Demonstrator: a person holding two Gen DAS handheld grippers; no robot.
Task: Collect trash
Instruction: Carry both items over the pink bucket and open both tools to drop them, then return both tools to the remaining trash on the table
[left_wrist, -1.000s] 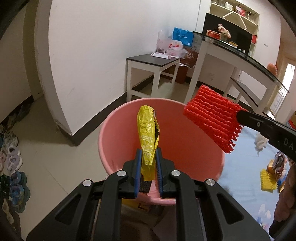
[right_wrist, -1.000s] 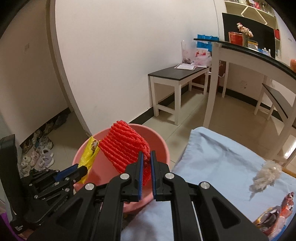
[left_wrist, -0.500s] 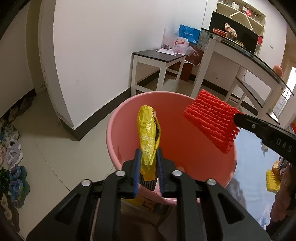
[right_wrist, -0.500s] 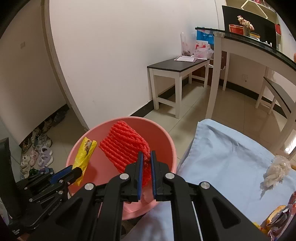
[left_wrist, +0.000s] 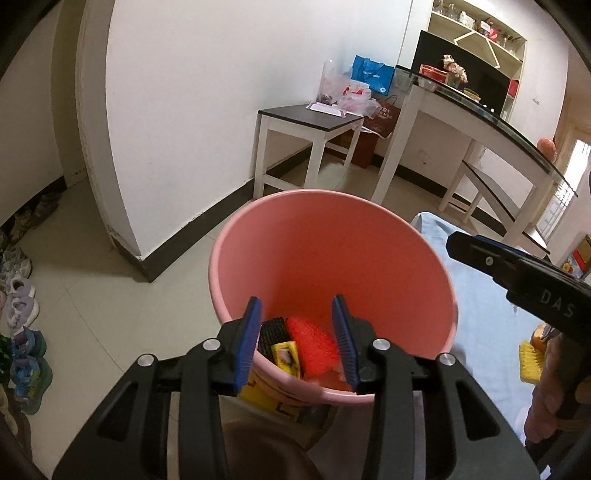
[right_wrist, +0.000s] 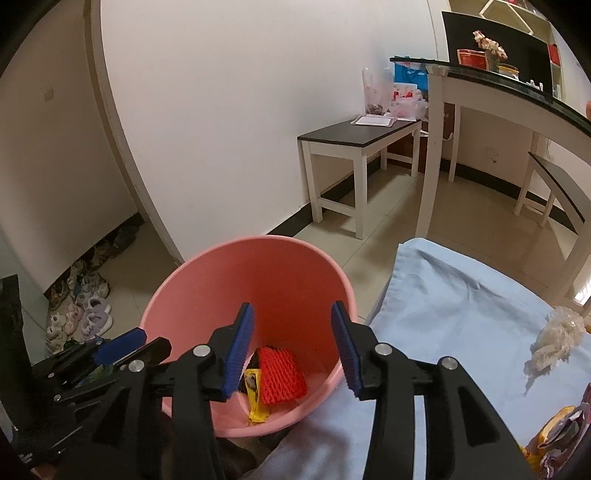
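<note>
Inside pink bucket (right_wrist: 207, 280), red foam net (right_wrist: 280, 376), yellow wrapper (right_wrist: 255, 391), both grippers spread empty.

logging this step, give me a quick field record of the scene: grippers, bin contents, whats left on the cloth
left hand-held gripper: open, above bin
right hand-held gripper: open, above bin
round pink plastic bin: on floor beside cloth
red foam net sleeve: in bin
yellow snack wrapper: in bin, beside sleeve
light blue cloth: white crumpled wad, colourful wrappers remain
</note>
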